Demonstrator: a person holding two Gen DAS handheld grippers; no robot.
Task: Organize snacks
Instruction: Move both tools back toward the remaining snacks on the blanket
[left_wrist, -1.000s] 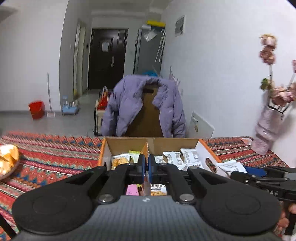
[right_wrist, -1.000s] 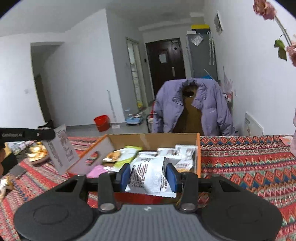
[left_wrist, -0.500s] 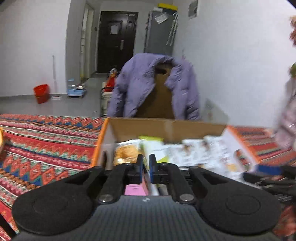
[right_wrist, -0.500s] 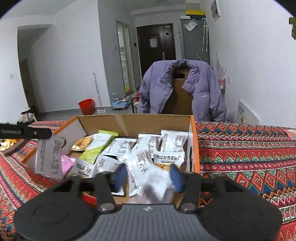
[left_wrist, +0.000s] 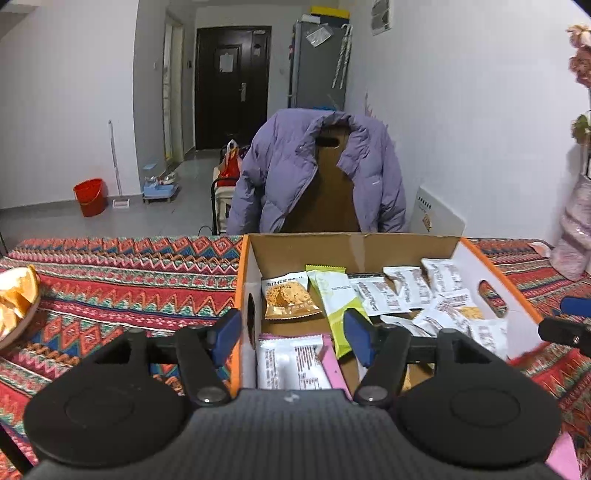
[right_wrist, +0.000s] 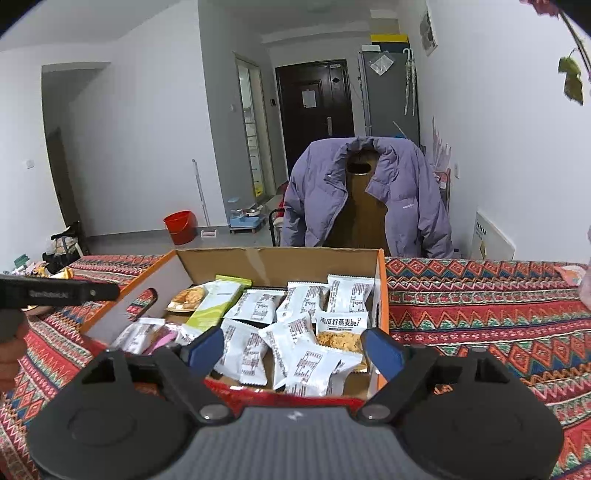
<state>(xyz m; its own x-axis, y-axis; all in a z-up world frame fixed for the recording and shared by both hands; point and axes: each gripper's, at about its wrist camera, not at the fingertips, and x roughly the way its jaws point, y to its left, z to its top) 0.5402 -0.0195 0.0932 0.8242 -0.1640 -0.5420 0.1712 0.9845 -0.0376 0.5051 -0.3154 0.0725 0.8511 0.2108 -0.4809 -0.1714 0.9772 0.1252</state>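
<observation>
An open cardboard box (left_wrist: 354, 249) (right_wrist: 266, 264) with orange edges sits on the patterned tablecloth and holds several snack packets. In the left wrist view a white-and-pink packet (left_wrist: 291, 363) lies at the near left, a biscuit packet (left_wrist: 288, 299) and a green packet (left_wrist: 332, 302) behind it, white packets (left_wrist: 424, 291) to the right. My left gripper (left_wrist: 291, 336) is open and empty over the box's near left corner. My right gripper (right_wrist: 293, 350) is open and empty over a pile of white packets (right_wrist: 306, 358) at the box's near right.
A chair with a purple jacket (left_wrist: 317, 173) stands behind the table. A plate of orange food (left_wrist: 14, 299) sits at the far left. A pink vase (left_wrist: 574, 229) stands at the right. The left gripper's body shows at the left in the right wrist view (right_wrist: 55, 293).
Both grippers have opened. The left one let go of its white packet, which now lies in the box. The right one dropped its white packet onto the pile.
</observation>
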